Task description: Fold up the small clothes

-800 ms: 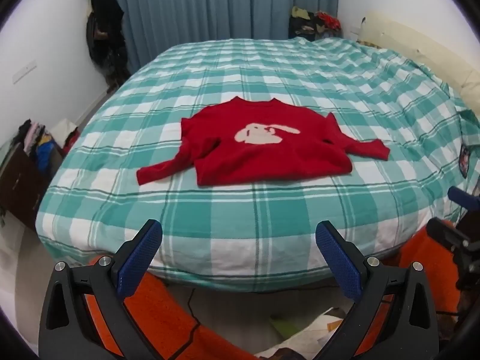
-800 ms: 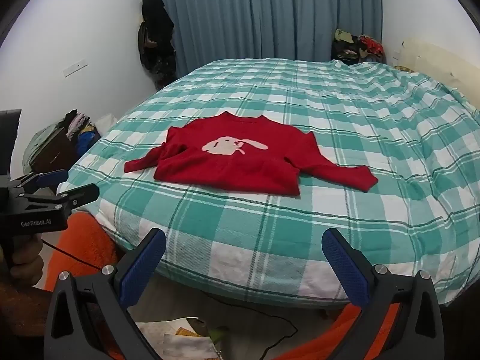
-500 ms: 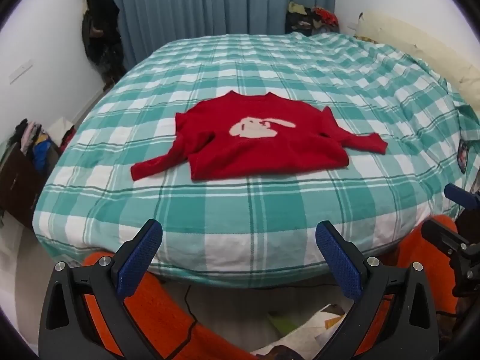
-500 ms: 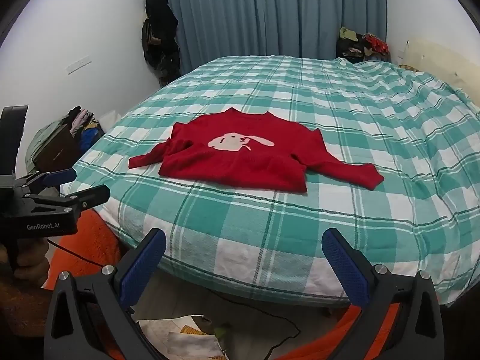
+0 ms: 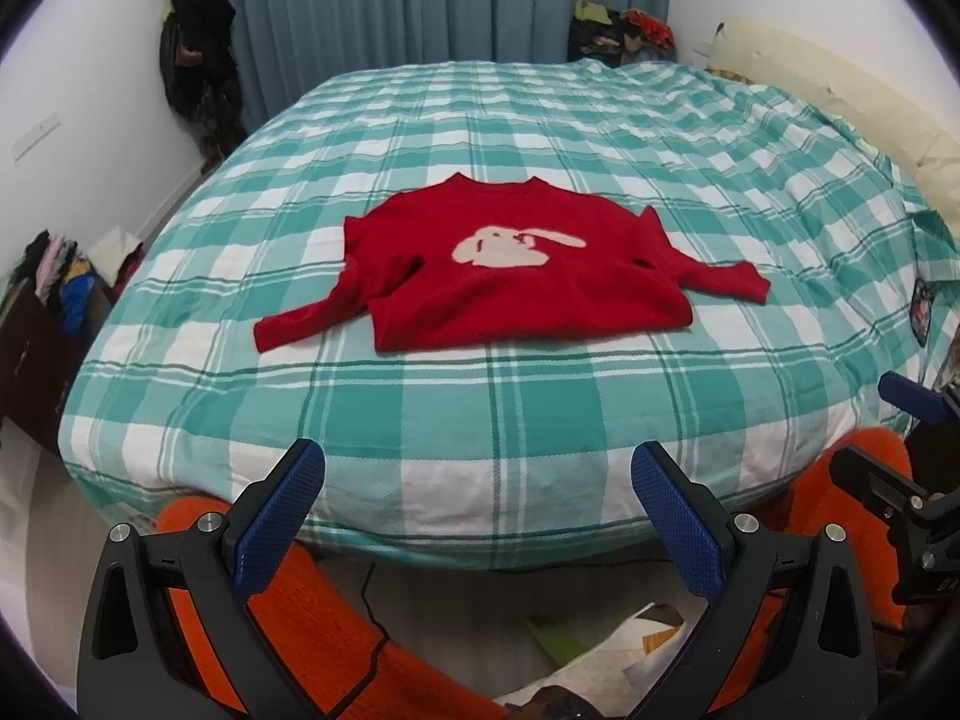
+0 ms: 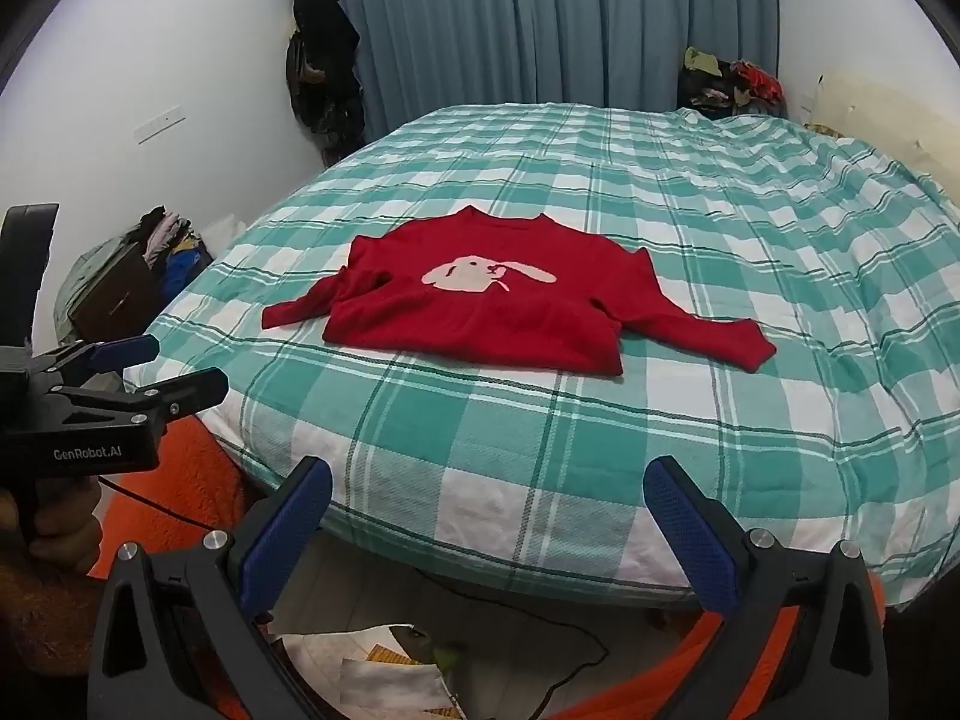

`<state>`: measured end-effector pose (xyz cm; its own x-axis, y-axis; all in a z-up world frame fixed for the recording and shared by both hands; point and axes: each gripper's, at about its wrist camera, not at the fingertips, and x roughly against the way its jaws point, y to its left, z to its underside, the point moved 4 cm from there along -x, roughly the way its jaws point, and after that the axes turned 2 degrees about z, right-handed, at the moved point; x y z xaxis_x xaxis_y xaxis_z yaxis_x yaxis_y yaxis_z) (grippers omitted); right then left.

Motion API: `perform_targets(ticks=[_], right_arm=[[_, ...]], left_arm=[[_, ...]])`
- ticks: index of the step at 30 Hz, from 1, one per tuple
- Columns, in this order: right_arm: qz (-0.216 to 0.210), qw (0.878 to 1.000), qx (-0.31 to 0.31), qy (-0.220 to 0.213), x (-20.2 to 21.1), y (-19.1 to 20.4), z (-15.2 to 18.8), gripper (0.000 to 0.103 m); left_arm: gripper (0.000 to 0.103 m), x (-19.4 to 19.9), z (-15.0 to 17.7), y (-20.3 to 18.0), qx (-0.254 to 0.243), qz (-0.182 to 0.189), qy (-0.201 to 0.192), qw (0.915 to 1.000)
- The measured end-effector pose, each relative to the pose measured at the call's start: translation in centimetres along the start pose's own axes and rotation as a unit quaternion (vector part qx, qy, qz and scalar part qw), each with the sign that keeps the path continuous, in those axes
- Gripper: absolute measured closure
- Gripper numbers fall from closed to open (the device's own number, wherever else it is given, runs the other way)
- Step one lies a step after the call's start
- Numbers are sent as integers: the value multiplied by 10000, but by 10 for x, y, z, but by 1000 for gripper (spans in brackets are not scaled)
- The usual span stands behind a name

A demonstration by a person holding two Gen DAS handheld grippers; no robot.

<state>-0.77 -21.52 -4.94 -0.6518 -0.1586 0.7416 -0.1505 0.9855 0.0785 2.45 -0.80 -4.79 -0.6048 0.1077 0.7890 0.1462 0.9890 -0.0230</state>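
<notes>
A small red sweater [image 5: 510,276] with a pale rabbit on the chest lies flat, face up, on the green-and-white checked bed [image 5: 510,420], sleeves spread to both sides. It also shows in the right wrist view [image 6: 498,300]. My left gripper [image 5: 477,480] is open and empty, held short of the bed's near edge. My right gripper [image 6: 486,498] is open and empty too, at the same near edge. The left gripper also appears from the side in the right wrist view [image 6: 174,372].
Orange trouser legs [image 5: 312,630] and papers [image 6: 372,660] on the floor lie below the grippers. Clothes piles sit at the left wall [image 5: 60,276] and far corner [image 5: 618,24]. A dark coat [image 5: 198,48] hangs by the blue curtain. A cream headboard [image 5: 840,78] runs along the right.
Both grippers have moved a little closer to the bed and up; the sweater sits slightly nearer in view. Jaws stay open. The sweater has not moved.
</notes>
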Motion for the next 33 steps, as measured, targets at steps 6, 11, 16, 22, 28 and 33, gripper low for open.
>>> perform_targets(ticks=[6, 11, 16, 22, 28, 33], right_arm=[[-20, 10000, -17, 18, 0, -1, 1, 0], [-22, 10000, -16, 8, -1, -2, 0, 0], [-20, 10000, -9, 3, 0, -2, 1, 0], [37, 10000, -25, -54, 2, -7, -2, 0], [384, 9991, -151, 20, 2, -16, -4, 0], [786, 9967, -165, 116, -1, -23, -5, 0]], left_arm=[[1, 0, 2, 0, 8, 24, 19, 10000], [1, 0, 2, -1, 11, 31, 23, 10000], [1, 1, 1, 0, 16, 33, 16, 10000], [1, 1, 1, -1, 19, 37, 17, 10000], [1, 0, 4, 1, 40, -14, 54, 10000], [1, 0, 3, 1, 30, -28, 101, 9999]])
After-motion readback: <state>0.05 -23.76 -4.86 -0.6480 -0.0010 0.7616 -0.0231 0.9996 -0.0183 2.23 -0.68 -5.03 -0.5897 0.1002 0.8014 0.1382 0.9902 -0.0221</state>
